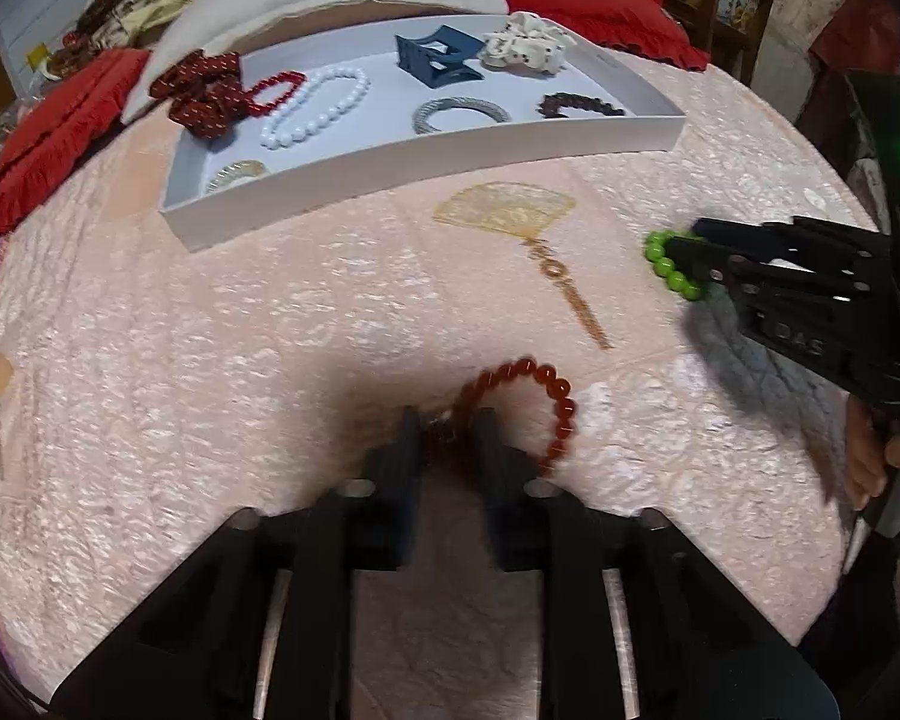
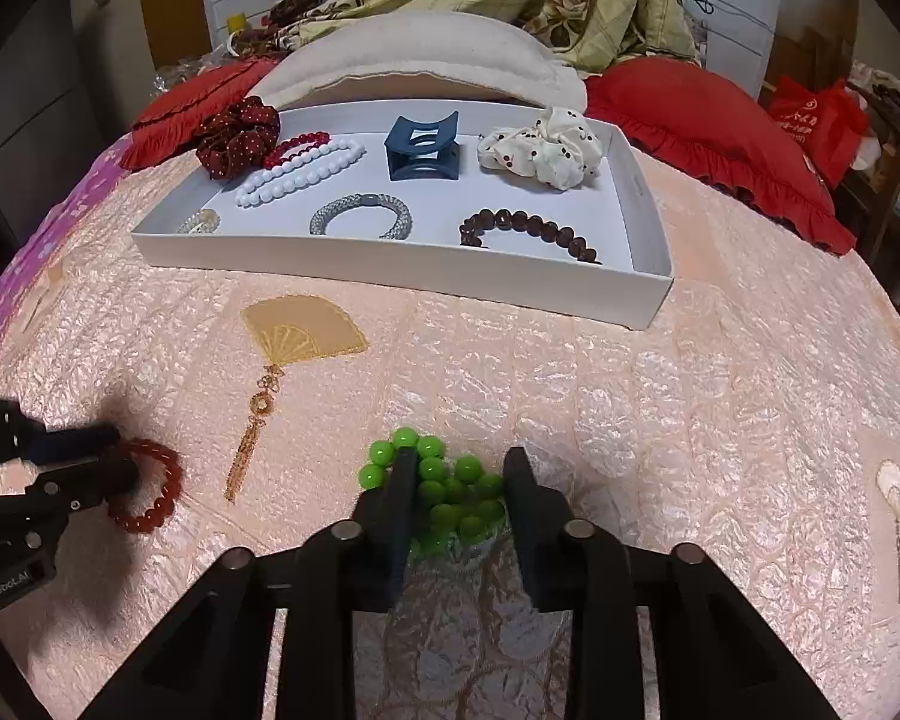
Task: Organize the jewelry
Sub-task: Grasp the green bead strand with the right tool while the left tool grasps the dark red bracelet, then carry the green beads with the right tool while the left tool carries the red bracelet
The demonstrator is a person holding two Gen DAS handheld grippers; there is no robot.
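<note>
Left hand-held gripper (image 1: 444,438) pinches only one side of red bracelet (image 1: 531,408), right hand-held gripper (image 2: 459,480) straddles bunched green bracelet (image 2: 444,489) narrowly; either could slip off mid-carry to tray (image 2: 390,267).

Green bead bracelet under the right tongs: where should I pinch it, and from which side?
Pinch across the bunched strand of the green bead bracelet, coming steeply from above. It lies collapsed on the bedspread, so the doubled rows of beads between the right tongs give more to hold than one round bead, which would likely slip.
</note>
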